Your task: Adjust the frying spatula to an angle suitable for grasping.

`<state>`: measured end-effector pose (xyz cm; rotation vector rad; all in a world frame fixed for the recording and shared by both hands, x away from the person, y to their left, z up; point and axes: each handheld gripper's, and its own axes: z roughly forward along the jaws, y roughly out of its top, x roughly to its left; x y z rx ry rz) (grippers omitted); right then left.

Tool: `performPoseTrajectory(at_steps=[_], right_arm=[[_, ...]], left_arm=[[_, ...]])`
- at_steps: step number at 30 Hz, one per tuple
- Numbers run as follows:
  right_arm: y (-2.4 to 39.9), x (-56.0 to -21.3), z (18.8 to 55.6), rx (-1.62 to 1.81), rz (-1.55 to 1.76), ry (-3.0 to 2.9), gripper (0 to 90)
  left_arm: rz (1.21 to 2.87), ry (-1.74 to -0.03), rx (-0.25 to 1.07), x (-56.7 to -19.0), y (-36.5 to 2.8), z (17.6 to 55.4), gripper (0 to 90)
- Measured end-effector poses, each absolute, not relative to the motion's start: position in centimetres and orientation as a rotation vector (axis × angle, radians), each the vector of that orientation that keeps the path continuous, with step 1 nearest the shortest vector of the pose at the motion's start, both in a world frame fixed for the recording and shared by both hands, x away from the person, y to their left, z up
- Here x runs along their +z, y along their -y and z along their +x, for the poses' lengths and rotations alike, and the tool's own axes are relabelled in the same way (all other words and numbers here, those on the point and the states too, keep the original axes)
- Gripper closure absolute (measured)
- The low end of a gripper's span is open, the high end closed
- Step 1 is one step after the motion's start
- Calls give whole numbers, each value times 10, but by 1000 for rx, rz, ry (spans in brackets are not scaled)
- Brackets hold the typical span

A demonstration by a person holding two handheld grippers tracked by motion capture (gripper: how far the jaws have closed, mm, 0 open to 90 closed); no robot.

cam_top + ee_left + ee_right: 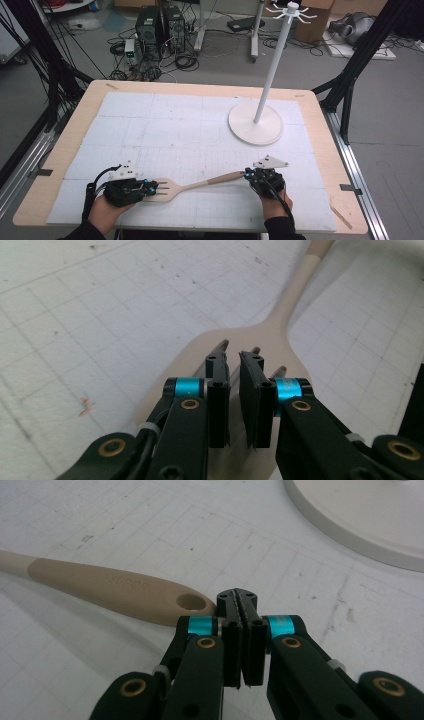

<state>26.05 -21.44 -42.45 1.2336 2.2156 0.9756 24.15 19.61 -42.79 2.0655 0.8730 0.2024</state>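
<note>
Two grippers sit low at the near edge of my table (pixel 70 145), one at each end of a beige slotted spatula (pixel 192 185) lying flat on the gridded mat (pixel 165 125). My left gripper (pixel 161 188) rests over the blade, its jaws nearly together with a thin gap, clamping nothing that I can see. My right gripper (pixel 246 174) sits just beside the handle's holed end, jaws shut tight on nothing. Beyond it, well apart from the spatula, stands the white rack (pixel 256 125) on its round base.
</note>
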Motion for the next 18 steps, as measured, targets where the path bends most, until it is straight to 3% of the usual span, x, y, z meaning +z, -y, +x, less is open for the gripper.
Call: performPoseTrajectory(at_steps=[10,18], right_arm=[[170,-436,271,995,1137,-2329,870],[161,-441,280,1001,1144,-2345,838]], left_arm=[[2079,-919,236,-429,-206,243,833],[2054,-952,232,-428,-216,242,844]])
